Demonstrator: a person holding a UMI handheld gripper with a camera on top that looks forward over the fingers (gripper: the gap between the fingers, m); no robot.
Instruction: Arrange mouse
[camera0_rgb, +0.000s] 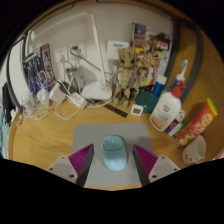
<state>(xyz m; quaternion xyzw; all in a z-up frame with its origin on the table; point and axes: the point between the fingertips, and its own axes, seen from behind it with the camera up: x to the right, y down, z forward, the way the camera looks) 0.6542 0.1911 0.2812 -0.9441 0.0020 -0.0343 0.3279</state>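
A pale blue-white mouse (112, 151) lies on a grey mouse mat (112, 172) on the wooden desk (40, 145). My gripper (112, 160) is open, with its magenta pads (83, 158) to the left and right of the mouse. The mouse stands between the fingers with a gap at each side and rests on the mat. The mouse's near end reaches about level with the fingertips.
Behind the mat stand a white desk lamp base (96, 90), cables and adapters (62, 100), a wooden figure (125, 70), a white glue bottle (168, 108), a coloured tube can (200, 122) and a white cup (195, 148). Books (35, 68) stand at the back left.
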